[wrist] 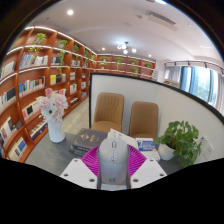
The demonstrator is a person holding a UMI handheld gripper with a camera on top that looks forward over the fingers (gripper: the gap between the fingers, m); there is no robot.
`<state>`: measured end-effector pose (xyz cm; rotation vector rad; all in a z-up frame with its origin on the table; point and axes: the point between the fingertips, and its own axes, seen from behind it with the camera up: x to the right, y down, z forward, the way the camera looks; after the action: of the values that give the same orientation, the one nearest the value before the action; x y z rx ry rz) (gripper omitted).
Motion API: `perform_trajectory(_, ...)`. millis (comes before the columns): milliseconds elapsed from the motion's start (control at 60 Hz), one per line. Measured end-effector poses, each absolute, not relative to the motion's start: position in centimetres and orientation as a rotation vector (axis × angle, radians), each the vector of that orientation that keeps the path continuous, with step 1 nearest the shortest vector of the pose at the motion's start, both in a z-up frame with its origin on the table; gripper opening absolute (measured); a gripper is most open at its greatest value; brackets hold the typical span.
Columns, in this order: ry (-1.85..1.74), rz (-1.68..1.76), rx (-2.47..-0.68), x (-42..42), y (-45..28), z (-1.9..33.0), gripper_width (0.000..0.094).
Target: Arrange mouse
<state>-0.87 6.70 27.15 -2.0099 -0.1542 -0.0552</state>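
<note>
A light grey computer mouse sits between my gripper's two fingers, its scroll wheel pointing away from me. The magenta pads press against both of its sides, so the gripper is shut on the mouse and holds it up above the desk. The mouse hides most of what lies straight ahead under it.
Beyond the mouse is a white desk with a vase of pink flowers, a stack of books, a small box and a potted green plant. Two tan chairs stand behind a partition; bookshelves line the walls.
</note>
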Motion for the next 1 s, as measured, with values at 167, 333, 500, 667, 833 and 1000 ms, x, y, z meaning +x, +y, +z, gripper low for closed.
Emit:
perform_trajectory(167, -0.093, -0.088, -2.189, 7.7, 4.3, 17.1, 0.0326)
perform_trajectory(333, -0.053, -0.03, -2.359, 9.6, 0.3, 6.0, 0.0327)
perform_trajectory(500, -0.08, 0.008, -2.457, 8.4, -2.6, -0.5, 0.0329)
perform_trajectory(667, -0.01, 0.016, -2.42, 8.3, -2.9, -1.2, 0.0378)
perform_trajectory(833, -0.003, 0.028, -2.416, 8.3, -2.8, -1.2, 0.05)
perform_trajectory(1000, -0.015, -0.001, -2.464, 8.0, -3.5, -0.3, 0.076)
